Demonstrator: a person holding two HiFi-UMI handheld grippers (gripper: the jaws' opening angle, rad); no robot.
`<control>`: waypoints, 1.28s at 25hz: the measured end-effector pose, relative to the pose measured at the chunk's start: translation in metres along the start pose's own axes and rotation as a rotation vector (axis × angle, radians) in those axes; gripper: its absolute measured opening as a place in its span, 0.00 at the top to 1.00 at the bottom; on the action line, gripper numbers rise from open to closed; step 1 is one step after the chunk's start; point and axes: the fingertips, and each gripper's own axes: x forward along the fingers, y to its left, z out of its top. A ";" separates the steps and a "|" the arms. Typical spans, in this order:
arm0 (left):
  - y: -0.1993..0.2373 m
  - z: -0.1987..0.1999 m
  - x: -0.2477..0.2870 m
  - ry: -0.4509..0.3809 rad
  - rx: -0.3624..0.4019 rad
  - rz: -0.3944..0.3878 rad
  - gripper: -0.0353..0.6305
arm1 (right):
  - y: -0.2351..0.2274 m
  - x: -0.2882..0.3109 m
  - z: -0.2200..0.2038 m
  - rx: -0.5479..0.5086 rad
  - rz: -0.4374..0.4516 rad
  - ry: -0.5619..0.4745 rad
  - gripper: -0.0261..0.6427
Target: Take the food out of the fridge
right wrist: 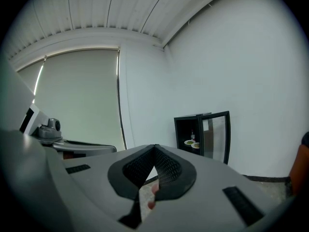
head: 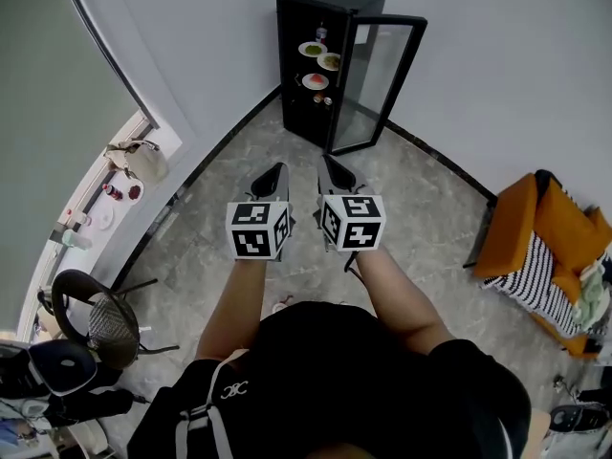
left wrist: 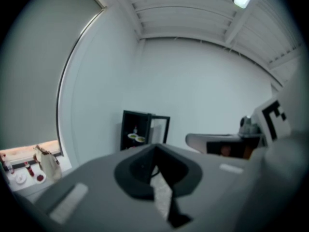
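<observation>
A black fridge (head: pixel 298 84) stands in the far corner with its glass door (head: pixel 381 84) swung open to the right. Inside, a plate with green food (head: pixel 313 50), a second plate (head: pixel 329 61) and a plate with red food (head: pixel 316 81) sit on the shelves. My left gripper (head: pixel 274 176) and right gripper (head: pixel 331 172) are held side by side over the floor, well short of the fridge, both pointing at it. Both are shut with nothing between their jaws. The fridge (left wrist: pixel 136 133) looks small and distant past the left gripper (left wrist: pixel 155 148), and the fridge (right wrist: pixel 192 138) is equally far beyond the right gripper (right wrist: pixel 154 150).
An orange chair (head: pixel 535 228) with striped cloth stands at the right wall. A windowsill (head: pixel 105 213) on the left carries a bag (head: pixel 142 159) and small bottles. A black round chair (head: pixel 96 325) sits at the lower left. Marbled floor (head: pixel 411 208) lies between me and the fridge.
</observation>
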 end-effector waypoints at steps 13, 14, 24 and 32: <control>0.094 -0.018 0.000 0.022 -0.011 -0.076 0.95 | 0.062 0.061 -0.009 0.030 -0.043 0.005 0.97; 0.097 -0.019 0.002 0.022 -0.011 -0.077 0.96 | 0.062 0.066 -0.011 0.019 -0.048 0.009 0.97; 0.129 -0.017 0.077 0.046 0.020 -0.079 0.95 | 0.015 0.144 -0.012 0.036 -0.063 0.011 0.97; 0.166 0.013 0.219 0.013 0.035 -0.063 0.96 | -0.080 0.269 0.014 0.037 -0.071 -0.029 0.97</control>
